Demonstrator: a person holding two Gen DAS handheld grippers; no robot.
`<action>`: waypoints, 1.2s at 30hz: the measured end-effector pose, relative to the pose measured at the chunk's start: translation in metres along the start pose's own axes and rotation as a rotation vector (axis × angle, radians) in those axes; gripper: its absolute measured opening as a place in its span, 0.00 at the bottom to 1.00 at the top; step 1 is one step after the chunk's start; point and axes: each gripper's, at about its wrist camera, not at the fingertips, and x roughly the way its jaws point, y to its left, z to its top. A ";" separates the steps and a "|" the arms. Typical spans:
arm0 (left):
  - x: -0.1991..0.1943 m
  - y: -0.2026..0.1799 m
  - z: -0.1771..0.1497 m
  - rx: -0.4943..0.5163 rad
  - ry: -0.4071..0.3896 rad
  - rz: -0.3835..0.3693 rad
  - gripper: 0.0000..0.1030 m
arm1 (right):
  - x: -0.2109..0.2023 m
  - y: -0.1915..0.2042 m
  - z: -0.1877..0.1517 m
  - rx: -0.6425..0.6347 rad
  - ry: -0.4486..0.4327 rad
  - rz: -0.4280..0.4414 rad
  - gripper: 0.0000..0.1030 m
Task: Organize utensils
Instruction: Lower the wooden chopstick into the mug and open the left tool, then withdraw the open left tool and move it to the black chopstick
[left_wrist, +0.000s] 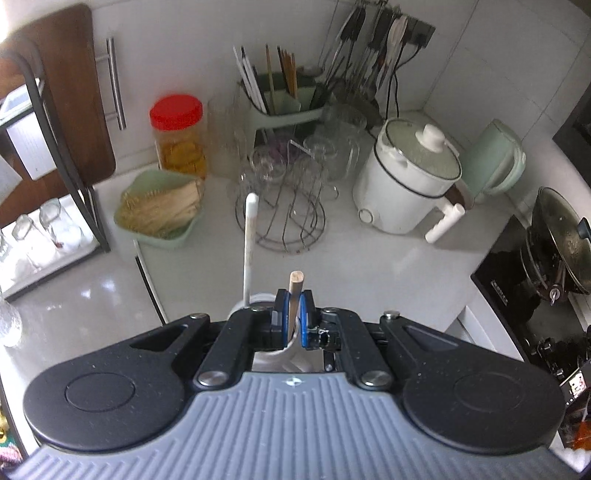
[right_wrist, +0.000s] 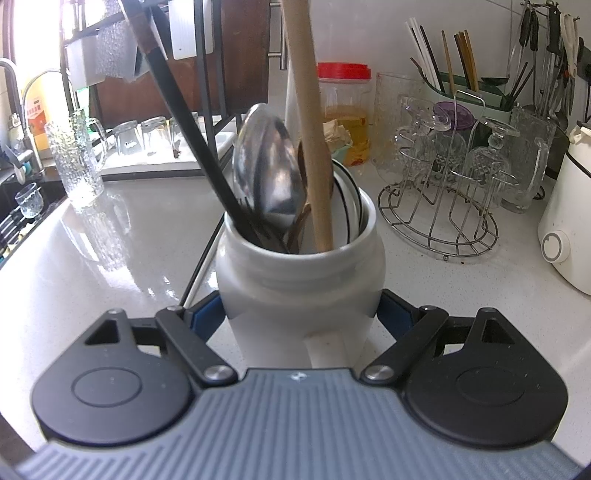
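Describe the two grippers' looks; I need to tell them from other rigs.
Both match: the left gripper and right gripper have a ribbed grey body with a small emblem, black rounded side lobes with circular insets, black link arms on silver pivots, and blue pads. No sleeves or cables visible.

On my left camera I see a red-lidded jar (left_wrist: 177, 136) standing on the white counter (left_wrist: 369, 258), just behind a green tray (left_wrist: 159, 214) of wooden sticks. A wire glass rack (left_wrist: 284, 199) sits near the middle, a white electric pot (left_wrist: 402, 181) to its right, and beside that a pale green kettle (left_wrist: 495, 158). A dark wok (left_wrist: 561, 243) rests on the stove at the right edge.
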 end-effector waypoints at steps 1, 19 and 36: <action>0.002 -0.001 -0.001 0.000 0.008 0.001 0.07 | 0.000 0.000 0.000 0.000 0.000 -0.001 0.88; 0.013 -0.001 -0.008 -0.030 0.044 0.004 0.10 | 0.000 0.000 -0.001 0.004 -0.002 -0.002 0.88; -0.033 -0.014 -0.010 0.013 -0.175 0.055 0.37 | -0.001 0.000 0.000 0.005 -0.005 -0.003 0.88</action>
